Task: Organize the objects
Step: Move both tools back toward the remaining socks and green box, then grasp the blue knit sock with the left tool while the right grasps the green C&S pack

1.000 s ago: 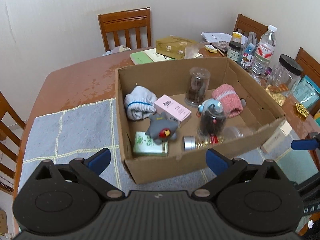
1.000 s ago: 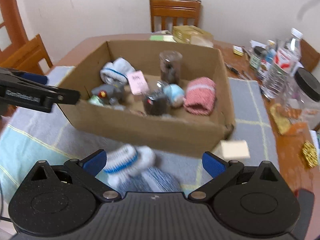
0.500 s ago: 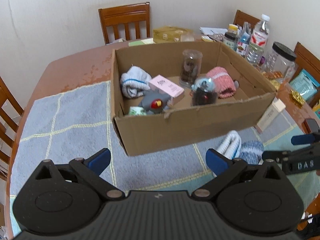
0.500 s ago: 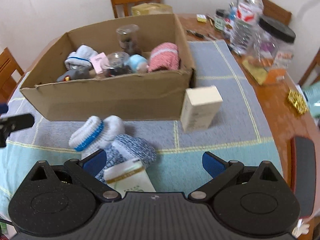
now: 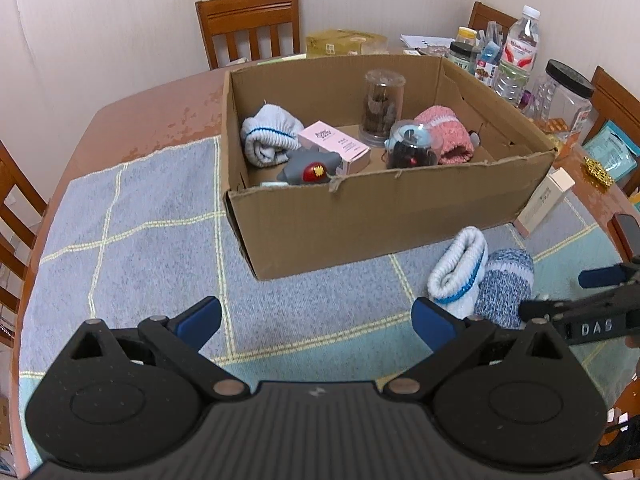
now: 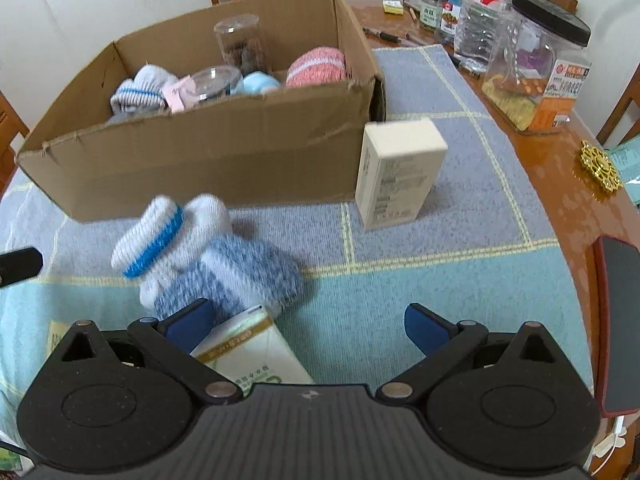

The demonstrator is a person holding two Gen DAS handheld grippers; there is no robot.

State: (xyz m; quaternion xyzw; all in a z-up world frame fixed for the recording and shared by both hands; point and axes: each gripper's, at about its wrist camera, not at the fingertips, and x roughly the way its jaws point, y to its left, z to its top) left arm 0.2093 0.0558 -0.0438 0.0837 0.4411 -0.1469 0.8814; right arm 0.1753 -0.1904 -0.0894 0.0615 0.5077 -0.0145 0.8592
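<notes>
A cardboard box stands on the cloth and holds a rolled white sock, a pink carton, a grey toy, two clear jars and a pink sock roll. In front of it lie a white sock roll with a blue band and a blue speckled sock roll. A cream carton stands by the box's right corner. A green-and-white carton lies just under my right gripper, which is open and empty. My left gripper is open and empty, above the cloth left of the socks.
A blue checked cloth covers the wooden table. Bottles and a large black-lidded jar crowd the far right. A gold ornament and a dark phone lie at the right edge. Wooden chairs surround the table.
Both grippers have drawn back from the box and lowered toward the cloth. The socks and the two cartons have come into closer view. Both stay open.
</notes>
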